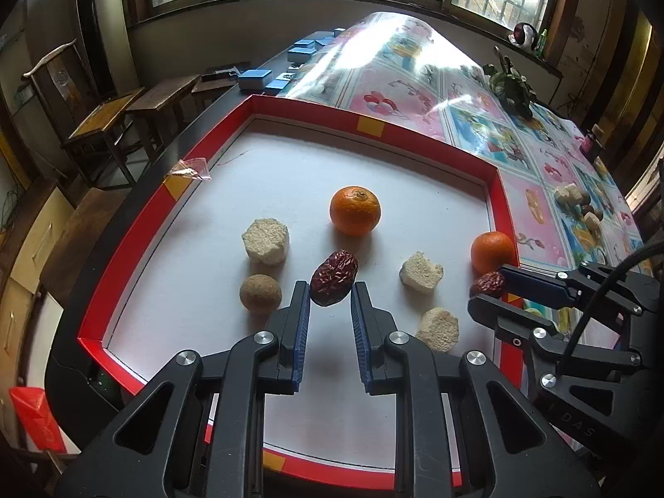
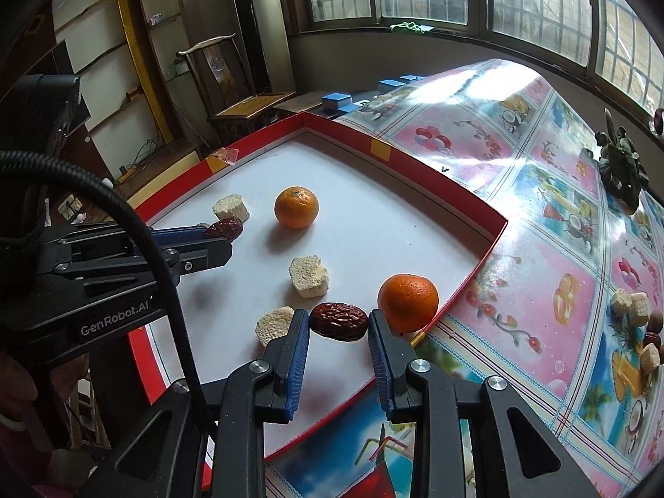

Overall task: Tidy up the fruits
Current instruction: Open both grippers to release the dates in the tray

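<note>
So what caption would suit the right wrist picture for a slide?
Right tongs straddle a wrinkled dark-red date beside a round orange tangerine in the red-rimmed white tray.

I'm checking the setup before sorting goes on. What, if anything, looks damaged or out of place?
One pale chunk in the red-rimmed tray has a bite-like notch in its edge. A crumpled clear scrap lies on the tray's left rim. The plastic table cover humps up behind the tray.
</note>
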The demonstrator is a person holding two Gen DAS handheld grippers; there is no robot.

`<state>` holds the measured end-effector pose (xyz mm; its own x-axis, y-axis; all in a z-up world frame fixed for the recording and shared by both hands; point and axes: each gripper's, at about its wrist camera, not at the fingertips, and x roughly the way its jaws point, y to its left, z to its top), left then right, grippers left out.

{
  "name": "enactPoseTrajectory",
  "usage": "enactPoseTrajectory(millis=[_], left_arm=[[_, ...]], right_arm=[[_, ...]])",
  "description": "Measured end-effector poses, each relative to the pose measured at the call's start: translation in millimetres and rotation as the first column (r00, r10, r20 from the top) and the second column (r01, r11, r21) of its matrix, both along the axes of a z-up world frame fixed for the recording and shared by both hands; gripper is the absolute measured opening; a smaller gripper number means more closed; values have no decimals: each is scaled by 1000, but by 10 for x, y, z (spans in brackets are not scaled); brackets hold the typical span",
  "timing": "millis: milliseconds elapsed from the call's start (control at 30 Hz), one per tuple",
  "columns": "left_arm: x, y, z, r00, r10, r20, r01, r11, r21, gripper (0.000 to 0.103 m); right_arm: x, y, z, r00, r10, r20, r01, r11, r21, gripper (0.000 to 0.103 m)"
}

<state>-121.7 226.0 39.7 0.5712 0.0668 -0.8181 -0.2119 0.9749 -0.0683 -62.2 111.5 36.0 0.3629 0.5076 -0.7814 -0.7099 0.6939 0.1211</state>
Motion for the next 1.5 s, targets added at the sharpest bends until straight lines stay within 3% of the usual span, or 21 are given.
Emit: enactPoseTrajectory(millis=[333, 600, 767, 833, 900, 933, 1200, 1500], left_arm=[[149, -120, -122, 999, -24, -36, 24, 1000, 6, 19], [183, -121, -171, 999, 5, -54, -4, 1000, 28, 20], [181, -123, -169, 998, 18, -62, -16, 999, 37, 20], [168, -120, -160, 998, 26, -65, -23, 999, 45, 26], [144, -120, -127, 998, 32, -49, -30, 998, 48, 54], [125, -120, -98, 999, 36, -34, -35, 998, 44, 58], [169, -299, 85, 1000, 19, 11, -20, 997, 72, 59], [400, -832, 185, 997, -75, 32, 72, 994, 79, 59]], right_arm=[[238, 156, -124, 999, 15, -36, -16, 999, -28, 28], [171, 170, -142, 999, 45, -27, -45, 999, -28, 28], [129, 100, -95, 998, 42, -35, -42, 999, 4, 33], [108, 56, -70, 999, 34, -35, -33, 999, 10, 34], [76, 7, -47, 999, 30, -31, -30, 999, 14, 34], [56, -19, -31, 999, 28, -28, -27, 999, 17, 34], [-39, -298, 123, 1000, -22, 7, 22, 999, 32, 36], [-1, -826, 195, 991, -136, 11, 136, 990, 48, 37]])
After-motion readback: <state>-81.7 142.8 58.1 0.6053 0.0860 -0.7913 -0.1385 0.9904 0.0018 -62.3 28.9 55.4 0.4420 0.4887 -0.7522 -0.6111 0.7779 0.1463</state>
